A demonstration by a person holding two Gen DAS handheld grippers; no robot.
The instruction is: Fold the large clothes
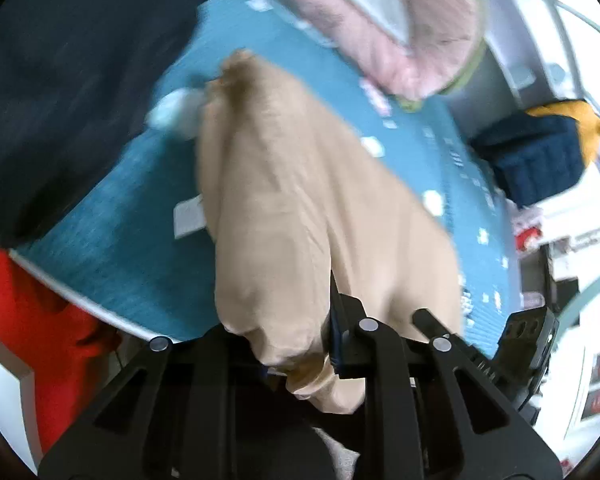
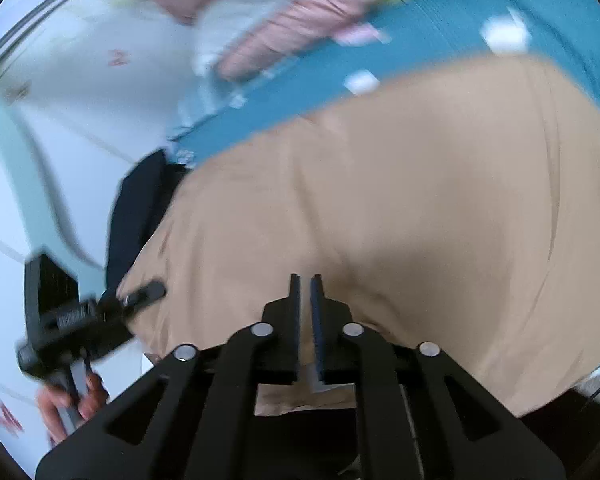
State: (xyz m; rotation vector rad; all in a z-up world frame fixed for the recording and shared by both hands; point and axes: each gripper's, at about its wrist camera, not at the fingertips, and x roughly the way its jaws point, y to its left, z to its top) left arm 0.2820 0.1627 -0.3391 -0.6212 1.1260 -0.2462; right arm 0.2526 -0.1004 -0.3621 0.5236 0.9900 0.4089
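Currently gripping tan garment with left gripper, fabric bunched and clamped between its closed jaws at the near edge. Draped lengthwise over teal mat, far end of garment gathered to a crumpled tip. Lying at the mat's far side, partly over its edge: pink clothing with pale green trim. Sitting beyond the mat's right edge: dark blue knit item with a yellow piece behind it. Visible at lower left: red fabric.

Holding right gripper low over the same tan garment, jaws nearly closed with a narrow gap; cannot tell whether any cloth is pinched between them. Seen from the right wrist view at lower left: left gripper clamped on the garment's corner, held by a hand. Heavy motion blur across both views.
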